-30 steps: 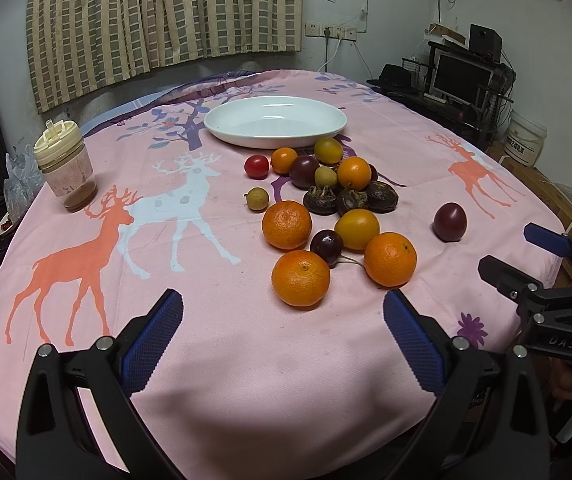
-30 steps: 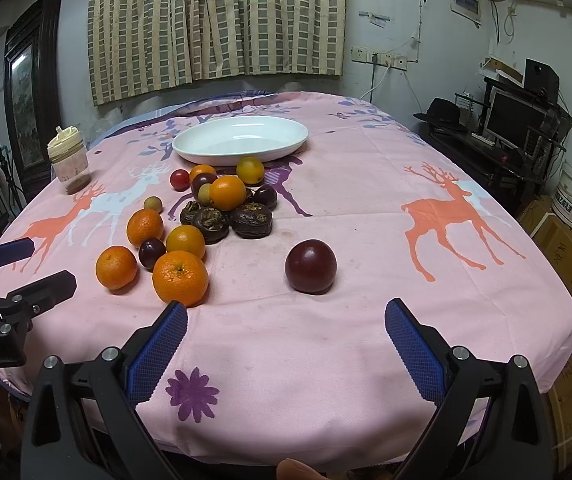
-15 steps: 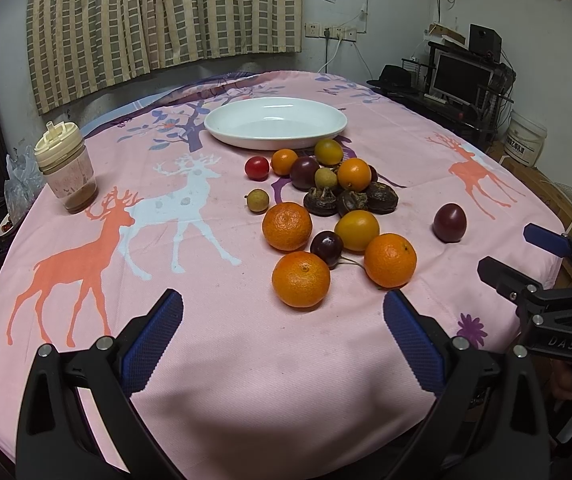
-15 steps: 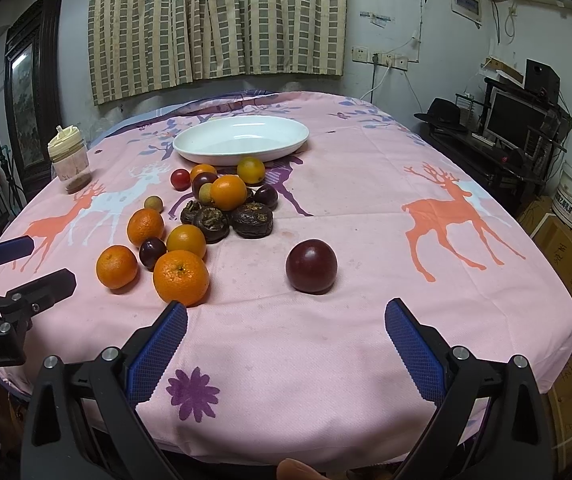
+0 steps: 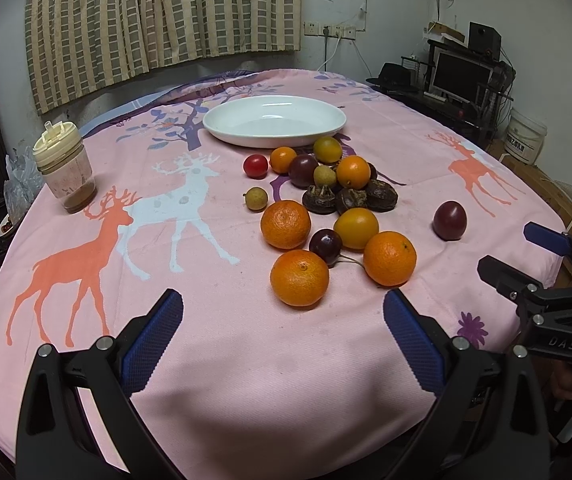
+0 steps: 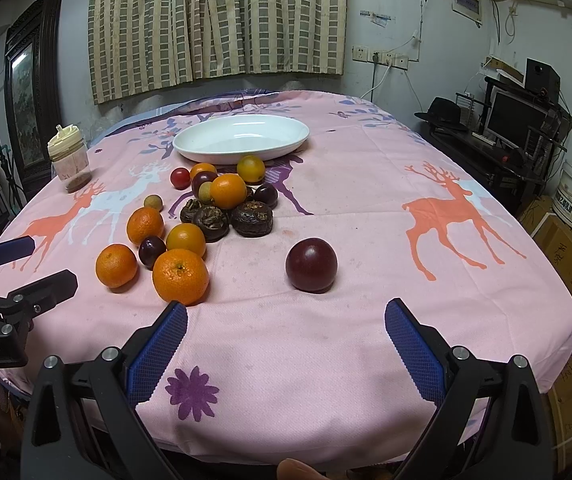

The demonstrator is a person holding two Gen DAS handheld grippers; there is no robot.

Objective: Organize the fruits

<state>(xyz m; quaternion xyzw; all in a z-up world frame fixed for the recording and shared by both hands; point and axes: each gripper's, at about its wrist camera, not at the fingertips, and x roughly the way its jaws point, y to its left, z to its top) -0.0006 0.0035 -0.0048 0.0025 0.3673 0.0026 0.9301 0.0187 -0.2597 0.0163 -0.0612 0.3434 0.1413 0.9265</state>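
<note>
Two grippers at bottom of frame, jaws spread, nothing pinched: left gripper [image 5: 282, 330] lined up on nearest tangerine [image 5: 299, 277], right gripper [image 6: 286, 338] on lone dark plum [image 6: 311, 259] at centre right, likely first picks. Mid-frame, mixed fruit heap [image 5: 331, 192] lies loose on deer-print tablecloth [image 5: 134, 248]. Beyond, upper centre, white dish [image 5: 274, 121] sits empty, probable destination. Lidded jar [image 5: 64, 172] at left edge.

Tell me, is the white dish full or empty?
Empty. The white dish shows only its bare inside; all the fruit lies on the tablecloth.

Dim indoor light, soft shadows, sharp focus, fisheye bending and dark corners.
</note>
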